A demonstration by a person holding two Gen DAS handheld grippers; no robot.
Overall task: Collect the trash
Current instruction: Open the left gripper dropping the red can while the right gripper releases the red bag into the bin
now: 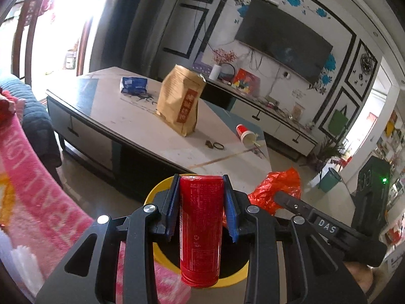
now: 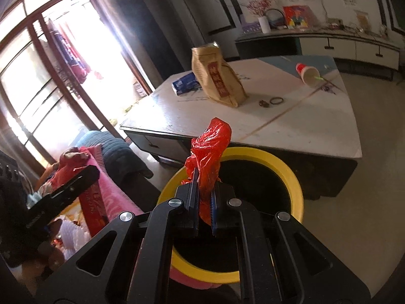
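Both loaded over yellow-rimmed bin (image 2: 286,169): left gripper (image 1: 201,202) clamped on red can (image 1: 200,230), right gripper (image 2: 203,202) pinching red plastic bag (image 2: 210,149). Drop step; next, spread jaws to release

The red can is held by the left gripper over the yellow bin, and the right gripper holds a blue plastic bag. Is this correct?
Not quite. The bag is red, not blue; the right wrist view shows it pinched in the right gripper. The rest holds: the left gripper grips the red can over the yellow bin.
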